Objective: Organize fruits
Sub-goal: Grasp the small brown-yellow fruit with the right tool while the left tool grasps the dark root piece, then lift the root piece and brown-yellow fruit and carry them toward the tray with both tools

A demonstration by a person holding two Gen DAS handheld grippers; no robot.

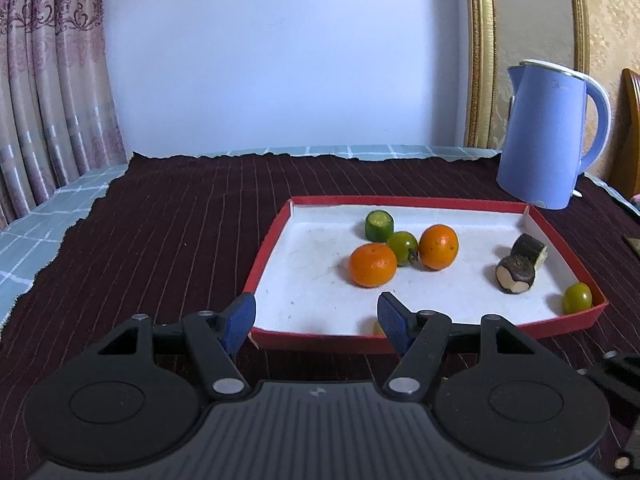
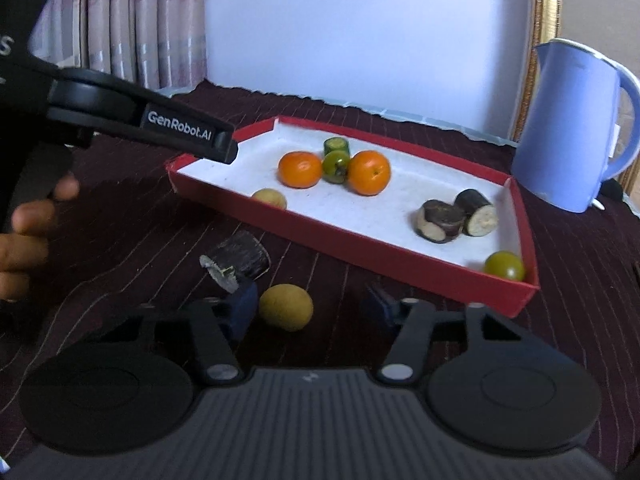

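A red tray (image 1: 360,339) with a white floor holds two oranges (image 1: 373,265), a small green fruit (image 1: 402,243), a green cut piece (image 1: 379,225), two dark cut pieces (image 1: 515,274) and a green fruit (image 1: 577,298) in the near right corner. My left gripper (image 1: 316,320) is open and empty above the tray's near edge. In the right wrist view the tray (image 2: 360,256) also holds a yellowish fruit (image 2: 271,197). My right gripper (image 2: 310,306) is open around a yellow-brown fruit (image 2: 285,306) on the cloth. A dark cut piece (image 2: 236,265) lies beside it.
A blue kettle (image 1: 548,136) stands behind the tray at the right, and it also shows in the right wrist view (image 2: 576,128). A dark striped cloth (image 1: 160,240) covers the table. Curtains hang at the back left. The left gripper's body (image 2: 132,120) reaches over the tray's left corner.
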